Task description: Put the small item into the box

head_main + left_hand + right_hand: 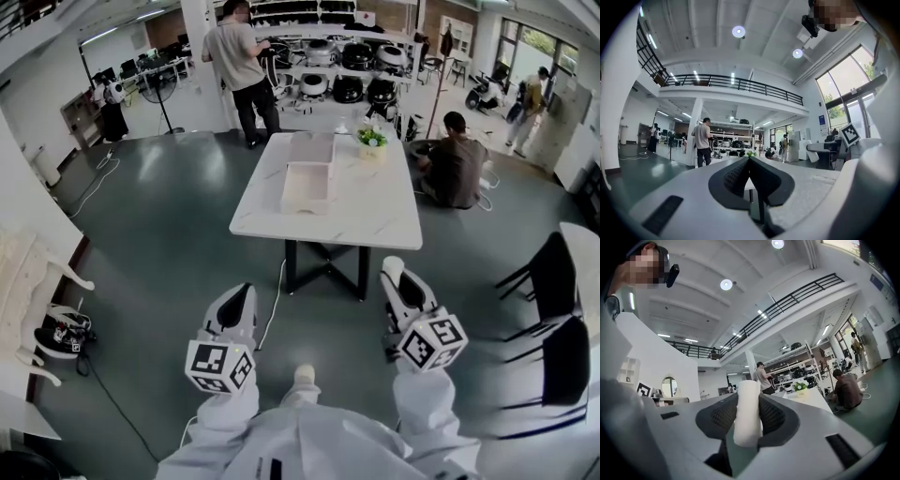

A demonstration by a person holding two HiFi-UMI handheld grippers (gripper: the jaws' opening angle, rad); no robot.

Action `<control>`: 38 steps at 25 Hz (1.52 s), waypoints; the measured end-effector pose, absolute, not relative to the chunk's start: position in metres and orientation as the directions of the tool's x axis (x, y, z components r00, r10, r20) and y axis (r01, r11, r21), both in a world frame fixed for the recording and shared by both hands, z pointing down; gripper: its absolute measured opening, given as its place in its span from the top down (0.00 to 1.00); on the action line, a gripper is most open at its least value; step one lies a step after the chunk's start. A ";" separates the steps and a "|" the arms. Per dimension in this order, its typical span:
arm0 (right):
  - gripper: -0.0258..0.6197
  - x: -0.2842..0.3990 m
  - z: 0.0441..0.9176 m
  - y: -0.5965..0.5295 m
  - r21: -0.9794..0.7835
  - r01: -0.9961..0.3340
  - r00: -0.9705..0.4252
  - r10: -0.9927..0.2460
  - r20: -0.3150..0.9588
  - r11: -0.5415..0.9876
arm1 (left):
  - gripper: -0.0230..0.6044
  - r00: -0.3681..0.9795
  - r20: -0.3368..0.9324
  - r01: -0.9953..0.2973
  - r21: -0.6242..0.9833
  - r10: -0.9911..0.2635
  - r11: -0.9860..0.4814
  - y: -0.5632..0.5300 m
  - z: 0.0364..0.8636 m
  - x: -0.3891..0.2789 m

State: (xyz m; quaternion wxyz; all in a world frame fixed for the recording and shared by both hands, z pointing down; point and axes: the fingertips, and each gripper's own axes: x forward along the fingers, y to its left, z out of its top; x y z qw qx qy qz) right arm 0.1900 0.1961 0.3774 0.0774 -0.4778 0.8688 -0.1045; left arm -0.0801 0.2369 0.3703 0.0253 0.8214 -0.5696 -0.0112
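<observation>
A white box point(307, 186) with its lid point(312, 147) folded back stands on the white table point(272, 202), well ahead of both grippers. My right gripper point(401, 279) is held low in front of the table's near edge. It is shut on a small white cylinder point(747, 414), which stands upright between the dark pads point(774, 416) and shows in the head view as a white cylinder tip point(393, 265). To the left, at about the same distance from the table, my left gripper point(236, 307) is shut with nothing in it; in the left gripper view its left gripper tips point(749, 160) meet.
A small flower pot point(372, 141) sits at the table's far right. One person point(241, 66) stands beyond the table by shelves of cookers, another person point(457, 167) sits on the floor to its right. Black chairs point(553, 281) are at the right, a bag point(61, 339) on the floor at the left.
</observation>
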 end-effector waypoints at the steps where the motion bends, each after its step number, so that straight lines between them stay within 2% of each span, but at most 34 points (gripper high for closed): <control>1: 0.77 0.188 0.379 0.187 -0.259 -0.815 -0.529 -0.848 -0.032 0.518 | 0.97 0.355 0.012 -0.934 0.056 -0.935 -0.354 0.227 0.371 -0.082; 17: 0.77 0.147 0.401 0.033 -0.276 -0.848 -0.477 -0.879 0.025 0.452 | 0.97 0.440 0.058 -0.896 0.105 -0.896 -0.432 0.055 0.400 -0.112; 38: 0.77 0.135 0.426 -0.053 -0.303 -0.856 -0.461 -0.884 0.082 0.418 | 0.97 0.449 0.104 -0.888 0.162 -0.887 -0.431 -0.032 0.435 -0.121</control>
